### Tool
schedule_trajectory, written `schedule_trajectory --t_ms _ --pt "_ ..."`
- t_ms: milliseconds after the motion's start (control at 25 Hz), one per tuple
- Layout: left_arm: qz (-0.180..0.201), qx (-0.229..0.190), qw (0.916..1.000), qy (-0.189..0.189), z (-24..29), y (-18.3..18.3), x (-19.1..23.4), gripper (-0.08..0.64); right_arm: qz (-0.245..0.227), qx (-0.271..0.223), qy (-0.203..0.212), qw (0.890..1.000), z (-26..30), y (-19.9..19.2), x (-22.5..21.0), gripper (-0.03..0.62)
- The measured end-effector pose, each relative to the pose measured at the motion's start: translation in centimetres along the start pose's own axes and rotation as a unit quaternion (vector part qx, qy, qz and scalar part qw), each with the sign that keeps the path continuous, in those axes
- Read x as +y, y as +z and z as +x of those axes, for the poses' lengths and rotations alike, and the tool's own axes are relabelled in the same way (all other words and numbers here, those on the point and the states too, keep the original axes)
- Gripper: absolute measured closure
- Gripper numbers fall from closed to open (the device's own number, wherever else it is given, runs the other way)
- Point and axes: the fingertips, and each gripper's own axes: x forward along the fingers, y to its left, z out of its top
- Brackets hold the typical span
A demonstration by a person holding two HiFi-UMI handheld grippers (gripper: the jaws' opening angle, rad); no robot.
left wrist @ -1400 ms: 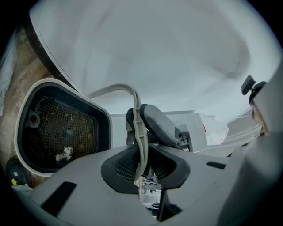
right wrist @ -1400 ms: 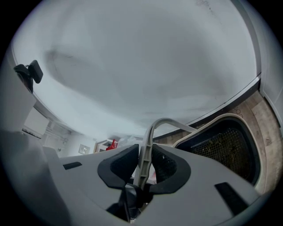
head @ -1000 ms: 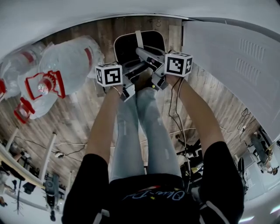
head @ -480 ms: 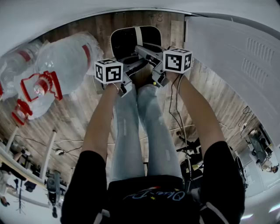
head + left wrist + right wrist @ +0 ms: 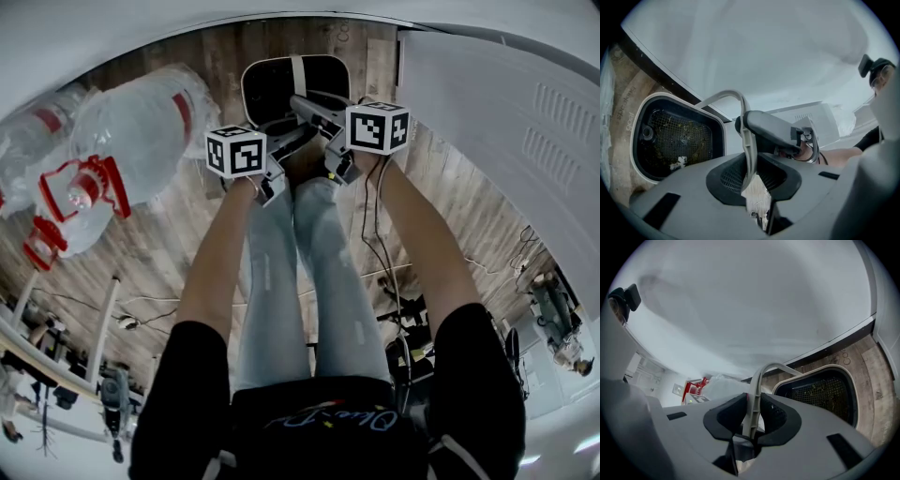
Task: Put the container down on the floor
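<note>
A black container with a white rim and a pale bail handle hangs over the wooden floor in the head view. Both grippers hold that handle. My left gripper reaches in from the left, and my right gripper crosses above it from the right. In the left gripper view the handle is pinched between the pads, with the container's mesh inside beyond. The right gripper view shows the same handle clamped between the pads, and the container to the right.
Large plastic-wrapped water bottles with red carry handles lie at the left. A white cabinet stands at the right. The person's legs are below the grippers. Cables run over the wooden floor.
Both grippers and the container have sunk a little toward the floor, drifting slightly up in the picture. The grip on the handle is unchanged.
</note>
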Motion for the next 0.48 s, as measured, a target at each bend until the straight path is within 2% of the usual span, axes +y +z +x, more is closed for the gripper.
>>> schedule_trajectory --t_ms 160,480 --pt "0.001 0.01 0.9999 0.012 0.6 -0.5 0.3 0.509 0.011 -0.003 -0.013 1.0 -0.4 -0.1 -0.8 0.514" --pt "0.005 0.033 0.9993 0.017 0.8 -1.7 1.0 0.509 0.026 0.006 -0.012 1.0 -0.5 -1.1 -1.3 0.514"
